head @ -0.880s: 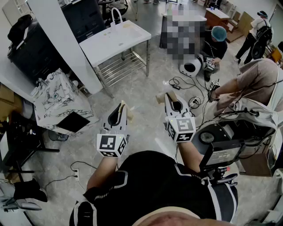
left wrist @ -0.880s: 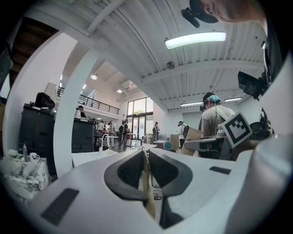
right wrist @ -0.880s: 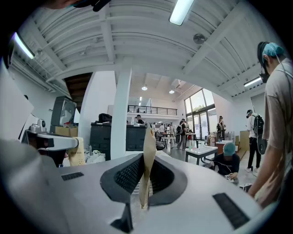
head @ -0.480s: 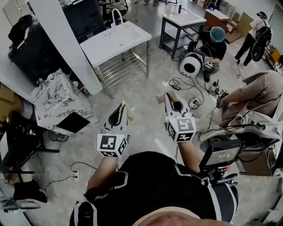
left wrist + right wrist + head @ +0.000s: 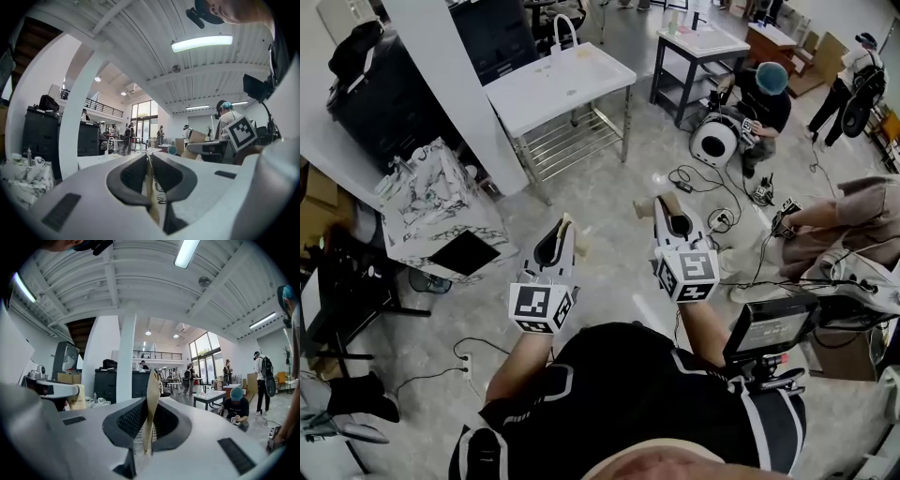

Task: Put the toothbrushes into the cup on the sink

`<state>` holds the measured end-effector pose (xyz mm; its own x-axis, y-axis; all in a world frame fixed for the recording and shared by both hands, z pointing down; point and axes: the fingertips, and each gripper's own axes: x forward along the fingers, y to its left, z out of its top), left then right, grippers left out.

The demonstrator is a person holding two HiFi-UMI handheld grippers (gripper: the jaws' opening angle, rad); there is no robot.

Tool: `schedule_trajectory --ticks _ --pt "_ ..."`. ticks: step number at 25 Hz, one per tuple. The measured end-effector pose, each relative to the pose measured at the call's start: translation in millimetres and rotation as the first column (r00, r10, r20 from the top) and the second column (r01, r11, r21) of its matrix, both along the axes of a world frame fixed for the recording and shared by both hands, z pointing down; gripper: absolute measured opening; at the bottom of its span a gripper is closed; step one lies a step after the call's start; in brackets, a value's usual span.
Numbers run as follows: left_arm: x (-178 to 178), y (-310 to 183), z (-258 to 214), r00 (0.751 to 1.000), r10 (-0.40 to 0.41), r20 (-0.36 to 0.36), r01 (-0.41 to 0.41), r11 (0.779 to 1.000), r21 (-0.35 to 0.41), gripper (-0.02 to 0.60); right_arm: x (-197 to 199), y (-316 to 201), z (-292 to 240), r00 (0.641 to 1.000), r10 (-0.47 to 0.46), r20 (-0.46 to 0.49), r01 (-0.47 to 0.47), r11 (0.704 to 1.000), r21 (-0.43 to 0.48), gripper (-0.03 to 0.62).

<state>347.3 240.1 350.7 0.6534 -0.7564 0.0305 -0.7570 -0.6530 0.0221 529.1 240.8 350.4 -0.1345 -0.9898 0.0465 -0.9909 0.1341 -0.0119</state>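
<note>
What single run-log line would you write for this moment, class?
stage: nothing picked up | left gripper: shut, empty | right gripper: shut, empty | sink table: ahead, not reached | toothbrushes: not seen

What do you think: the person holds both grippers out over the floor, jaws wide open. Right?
Not quite. The left gripper and right gripper are held out over the floor, but their jaws are shut, not wide open; each gripper view shows it.
</note>
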Motion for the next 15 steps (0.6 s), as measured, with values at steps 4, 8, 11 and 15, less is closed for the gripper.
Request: schedule_trajectory --ticks 4,8,11,15 --pt "-31 -6 -5 0.999 -0.046 -0.019 0.046 0.999 0.01 0.041 -31 -6 1 0.999 -0.034 -0.009 0.034 0.999 -0.01 0.04" --pt "-55 -7 -8 0.998 -0.052 -0.02 0.053 0.998 0.019 0.041 -57 -13 -2 0.998 -0.053 -0.016 0.053 0.999 -0.004 0.04" --pt "-77 -6 -5 0.998 -0.061 -0.023 0.062 0.998 0.02 0.041 -82 -18 -2 0.997 -0.07 -0.019 0.07 0.998 0.003 0.04" --pt "-109 -6 0 0.997 -0.08 -0.024 0.08 0.997 0.018 0.041 -119 -22 1 0.994 -0.104 -0.015 0.105 0.994 0.01 0.04"
